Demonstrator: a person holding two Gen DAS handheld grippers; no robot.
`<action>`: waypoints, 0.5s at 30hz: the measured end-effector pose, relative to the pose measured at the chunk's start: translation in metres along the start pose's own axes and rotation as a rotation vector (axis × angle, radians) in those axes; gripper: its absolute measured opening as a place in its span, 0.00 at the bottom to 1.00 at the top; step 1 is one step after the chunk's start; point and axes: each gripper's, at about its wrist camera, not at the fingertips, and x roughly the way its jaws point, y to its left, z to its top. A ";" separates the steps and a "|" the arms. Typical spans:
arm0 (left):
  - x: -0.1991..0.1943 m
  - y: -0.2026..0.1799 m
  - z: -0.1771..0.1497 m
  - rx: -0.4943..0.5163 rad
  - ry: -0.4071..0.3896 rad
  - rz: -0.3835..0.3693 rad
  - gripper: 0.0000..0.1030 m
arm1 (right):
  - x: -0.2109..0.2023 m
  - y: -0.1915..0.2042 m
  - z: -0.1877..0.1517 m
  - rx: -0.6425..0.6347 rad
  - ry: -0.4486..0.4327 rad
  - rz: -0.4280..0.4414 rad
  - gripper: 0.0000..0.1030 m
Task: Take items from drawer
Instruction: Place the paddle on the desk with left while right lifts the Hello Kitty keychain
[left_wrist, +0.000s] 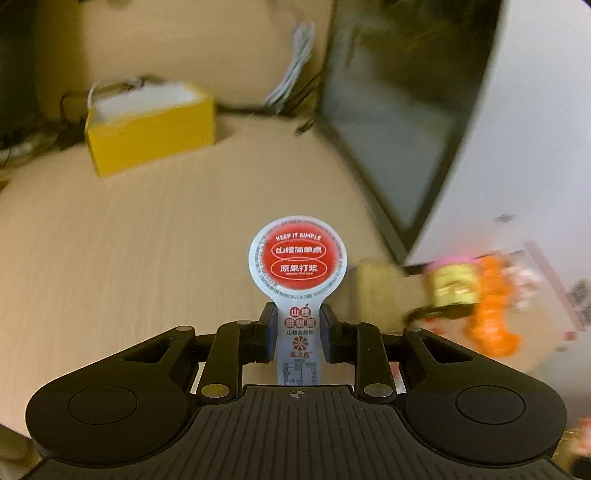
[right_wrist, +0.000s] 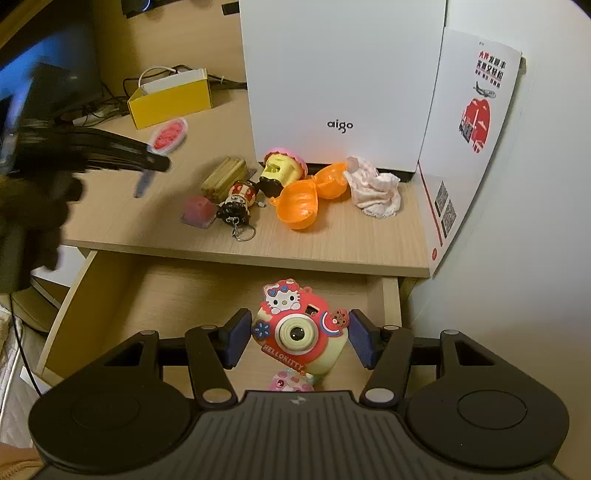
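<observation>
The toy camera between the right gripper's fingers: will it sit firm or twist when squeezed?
The toy camera looks like hard plastic, so probably stiff. It sits tilted between the right gripper pads with gaps either side, so it may twist. Its raised stickers and rounded corners could slip.

a pale wood-grain desk top (right_wrist: 351, 243) against a plain white wall (right_wrist: 517, 258), lit by warm indoor light.

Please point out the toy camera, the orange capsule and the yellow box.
toy camera (right_wrist: 295, 334): right wrist view, its lens ring.
orange capsule (right_wrist: 299, 205): right wrist view, near open half.
yellow box (right_wrist: 171, 101): right wrist view, front wall.
</observation>
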 end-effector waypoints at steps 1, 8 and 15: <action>0.006 0.000 0.000 0.000 0.013 0.016 0.27 | -0.001 -0.001 0.000 -0.001 -0.004 -0.001 0.56; -0.001 0.000 -0.011 0.007 0.027 -0.008 0.27 | 0.006 -0.010 -0.002 0.023 0.010 -0.007 0.56; -0.056 0.015 -0.027 -0.068 -0.055 -0.060 0.27 | 0.010 -0.017 0.005 0.067 0.018 -0.001 0.56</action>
